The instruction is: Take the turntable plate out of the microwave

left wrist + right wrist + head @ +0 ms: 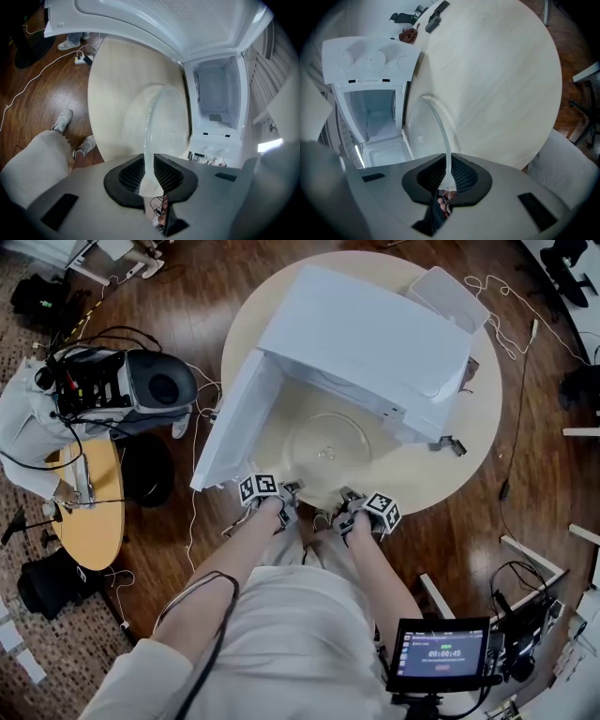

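Turntable plate (323, 451) held flat, left gripper (287, 493) and right gripper (346, 500) pinching rim

My round, pale wooden worktop (436, 482) carries a white boxy microwave oven (375, 338) across its middle and far side, with the door swung open toward the left edge. Small black clip-like pieces (450, 444) lie near the right edge, just beside the oven's corner.

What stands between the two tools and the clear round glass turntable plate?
Nothing visible. The left tool and the right tool are each shut on the near rim of the clear round glass turntable plate, in front of the open white microwave, whose door stands aside at the left.
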`<act>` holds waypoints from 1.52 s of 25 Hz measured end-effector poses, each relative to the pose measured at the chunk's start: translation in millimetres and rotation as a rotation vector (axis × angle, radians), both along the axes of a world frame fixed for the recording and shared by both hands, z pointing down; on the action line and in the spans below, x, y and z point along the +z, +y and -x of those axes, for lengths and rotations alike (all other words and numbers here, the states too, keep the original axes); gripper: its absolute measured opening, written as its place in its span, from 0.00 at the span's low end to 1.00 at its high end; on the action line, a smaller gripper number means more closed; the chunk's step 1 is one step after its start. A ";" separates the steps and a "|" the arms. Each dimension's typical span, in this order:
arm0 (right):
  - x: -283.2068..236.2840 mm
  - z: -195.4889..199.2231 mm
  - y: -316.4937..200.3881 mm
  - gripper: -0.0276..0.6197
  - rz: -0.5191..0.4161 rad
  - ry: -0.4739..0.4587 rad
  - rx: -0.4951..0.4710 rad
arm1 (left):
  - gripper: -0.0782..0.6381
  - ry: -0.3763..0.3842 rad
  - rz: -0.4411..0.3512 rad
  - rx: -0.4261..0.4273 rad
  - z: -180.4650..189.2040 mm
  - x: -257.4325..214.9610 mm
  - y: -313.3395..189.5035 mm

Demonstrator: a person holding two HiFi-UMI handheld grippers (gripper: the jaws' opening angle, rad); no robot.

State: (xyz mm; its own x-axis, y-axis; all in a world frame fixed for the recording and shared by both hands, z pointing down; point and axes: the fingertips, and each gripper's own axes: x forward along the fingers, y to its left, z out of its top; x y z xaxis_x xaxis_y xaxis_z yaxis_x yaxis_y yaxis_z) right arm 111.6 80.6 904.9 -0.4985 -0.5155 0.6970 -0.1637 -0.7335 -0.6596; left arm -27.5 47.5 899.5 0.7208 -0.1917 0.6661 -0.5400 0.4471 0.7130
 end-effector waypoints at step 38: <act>-177.5 -44.0 -94.3 0.44 -0.684 0.407 -0.324 | 0.23 -0.103 -1.014 0.620 -70.2 -261.4 -67.6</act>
State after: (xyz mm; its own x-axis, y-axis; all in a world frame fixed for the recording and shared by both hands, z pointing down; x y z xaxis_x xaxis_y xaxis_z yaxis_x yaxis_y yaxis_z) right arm 155.6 -13.7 727.4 -0.4725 -0.7626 0.4419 -0.6165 -0.0724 -0.7841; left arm 42.8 -20.1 638.1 0.8282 -0.3021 0.4720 -0.5407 -0.6521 0.5314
